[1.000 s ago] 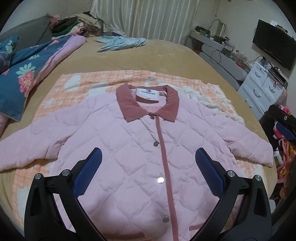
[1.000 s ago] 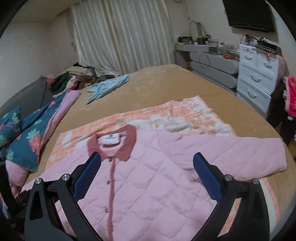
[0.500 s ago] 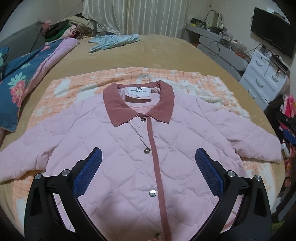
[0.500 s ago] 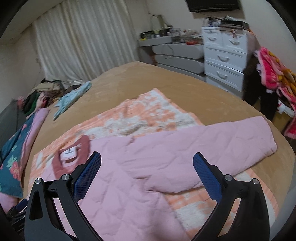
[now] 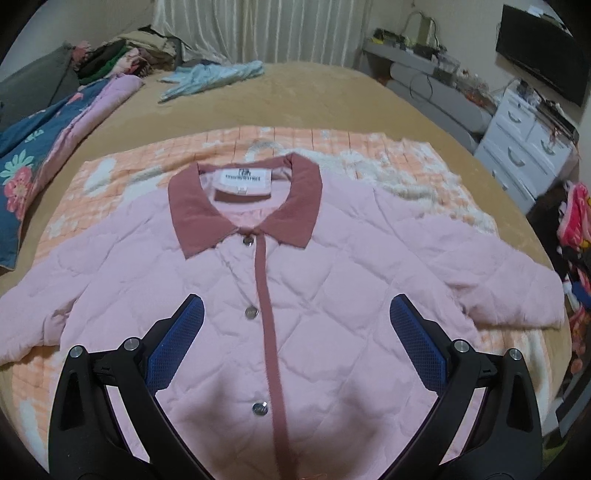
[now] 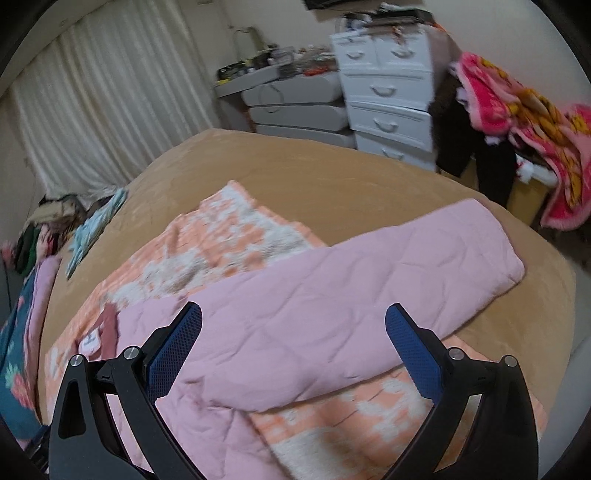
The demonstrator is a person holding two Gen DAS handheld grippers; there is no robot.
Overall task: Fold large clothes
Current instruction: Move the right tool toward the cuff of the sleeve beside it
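My left hand-held gripper [image 5: 295,332] hangs above the front of the pink quilted jacket [image 5: 314,288], pointing along the button strip toward the collar [image 5: 195,218]. Its blue pads [image 5: 177,343] stand wide apart with nothing between them, released and clear of the cloth. My right hand-held gripper [image 6: 293,347] is also spread and empty, turned toward the jacket's right sleeve [image 6: 369,273], with one pad [image 6: 173,347] over the shoulder area and the other over the sleeve's lower edge.

The jacket lies face up and buttoned on an orange-and-white checked blanket [image 5: 332,144], which is spread over the tan bed [image 5: 295,96]. The collar points toward the far edge of the bed, where a light blue garment [image 5: 214,75] lies near the curtain [image 5: 258,29]. The right sleeve stretches out toward the bed's right edge, its cuff resting on the tan cover past the blanket.

The jacket's hem is cut off by the bottom of the left view and hidden behind the black gripper frame. The left cuff runs out of the picture at the left edge. The wording on the neck label [image 5: 243,181] is too blurred to read. The right view is smeared, so the white drawers [image 6: 384,92] and the pink patterned cloth [image 6: 517,122] beside the bed are soft in detail.
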